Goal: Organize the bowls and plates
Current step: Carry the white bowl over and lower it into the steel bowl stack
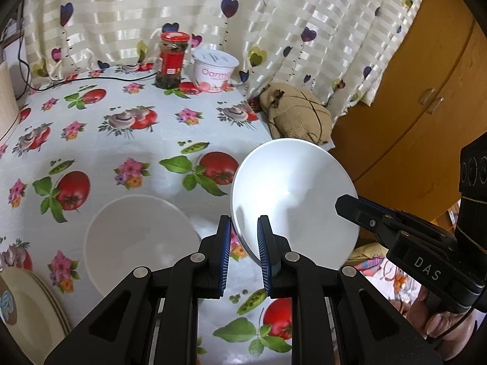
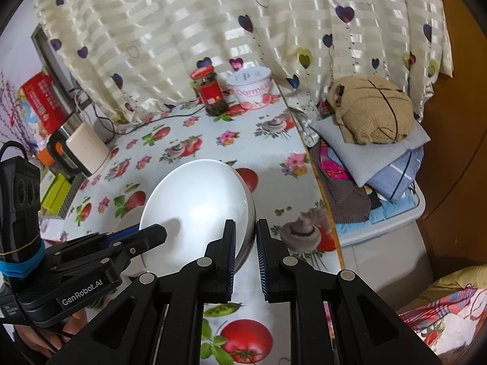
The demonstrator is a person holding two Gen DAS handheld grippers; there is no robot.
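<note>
Both grippers pinch one white bowl (image 1: 292, 200) rim, left gripper (image 1: 243, 249) & right gripper (image 2: 246, 251), lifted tilted over table (image 1: 127, 140) near-right edge, prob. to nest in second bowl (image 1: 140, 243).

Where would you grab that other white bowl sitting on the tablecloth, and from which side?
Take the white bowl on the table by its thin rim, one finger inside and one outside, coming down from above. It sits upright and open-topped, its wall too wide to span. The near-right rim looks easiest; stacked plates crowd its left.
</note>
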